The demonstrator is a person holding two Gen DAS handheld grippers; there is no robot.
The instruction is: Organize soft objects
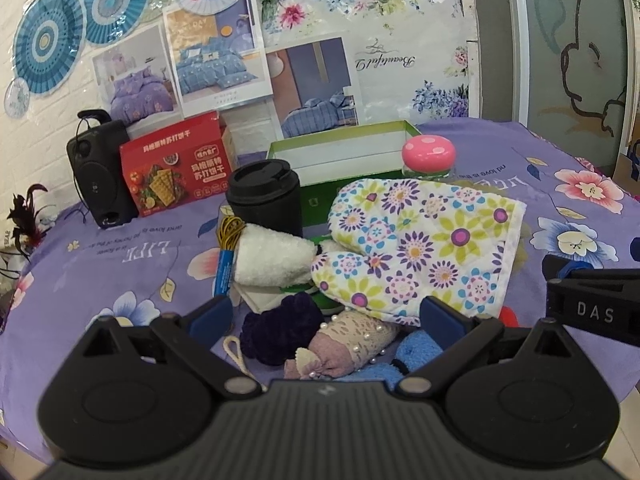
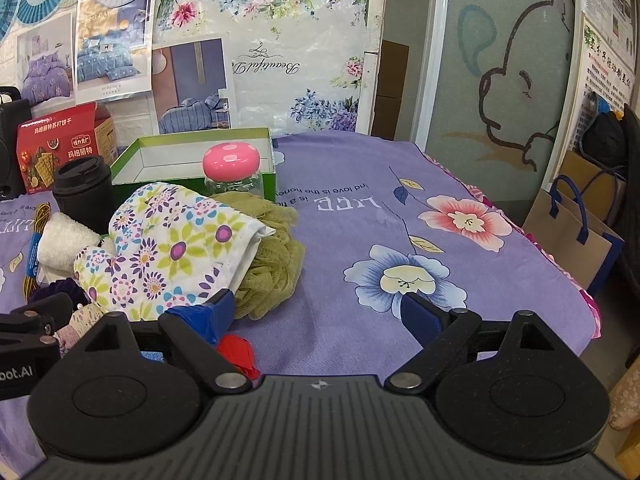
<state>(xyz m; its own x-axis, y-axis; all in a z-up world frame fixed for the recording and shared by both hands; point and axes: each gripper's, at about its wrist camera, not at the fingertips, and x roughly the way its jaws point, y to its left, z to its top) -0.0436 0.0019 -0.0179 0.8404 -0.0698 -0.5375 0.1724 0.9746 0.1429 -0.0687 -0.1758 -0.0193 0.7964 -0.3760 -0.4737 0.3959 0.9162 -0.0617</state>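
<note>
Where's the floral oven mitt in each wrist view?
Left wrist: oven mitt centre-right, just beyond the open left gripper.
Right wrist: mitt left of centre, lying over the green mesh pouf.
Shared landmark: pink-lidded jar behind it.

My left jaws are wide apart, and a heap of soft things sits right in front of them: the flowery oven mitt (image 1: 420, 240), a white towel (image 1: 272, 260) and a pink sock (image 1: 344, 344). Behind the heap the black cup (image 1: 264, 196) and the green box (image 1: 344, 152) block the way. Ahead of my right jaws the purple tabletop (image 2: 400, 216) is bare. Only the green puff (image 2: 272, 252) sits at their left.
</note>
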